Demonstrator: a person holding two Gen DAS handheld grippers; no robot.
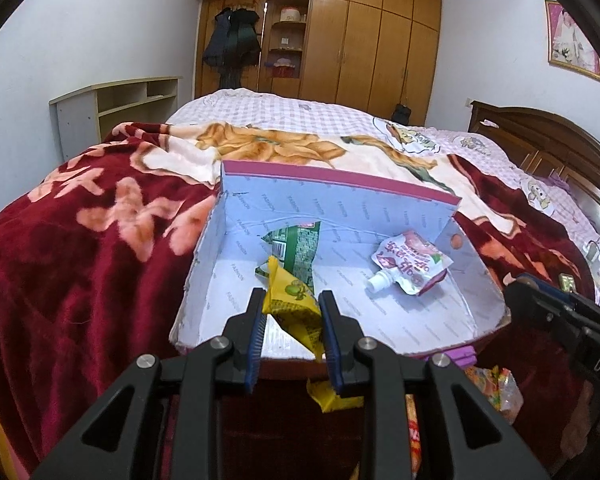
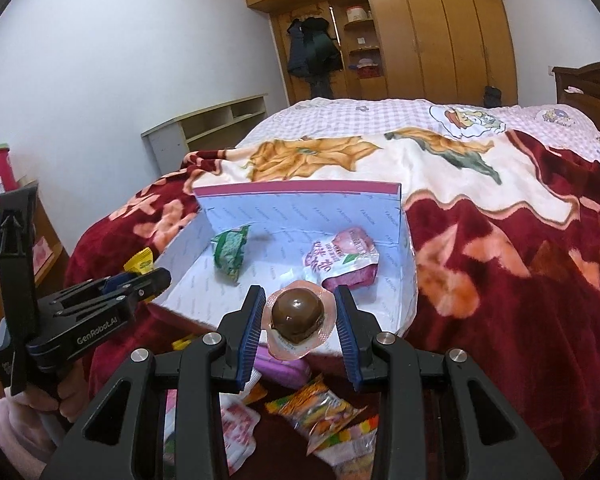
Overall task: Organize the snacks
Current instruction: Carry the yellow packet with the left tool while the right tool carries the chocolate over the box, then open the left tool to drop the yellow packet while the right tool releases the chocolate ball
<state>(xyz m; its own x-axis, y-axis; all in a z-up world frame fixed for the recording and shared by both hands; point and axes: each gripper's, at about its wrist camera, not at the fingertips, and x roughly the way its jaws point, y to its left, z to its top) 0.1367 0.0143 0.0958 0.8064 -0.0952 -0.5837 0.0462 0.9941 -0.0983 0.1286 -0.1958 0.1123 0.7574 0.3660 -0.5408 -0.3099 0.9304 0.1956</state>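
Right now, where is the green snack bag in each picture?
Left wrist view: the green snack bag lies in the box, just beyond the yellow packet held in the left claw.
Right wrist view: the green snack bag lies at the box's far left, left of and beyond the right claw.
Shared landmark: the pink pouch, to the bag's right in both.

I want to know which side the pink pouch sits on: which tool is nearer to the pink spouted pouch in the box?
Right. The right tool, gripping a brown jelly cup, is just in front of the pink pouch. The left tool, gripping a yellow packet, is across the box near the green packet.
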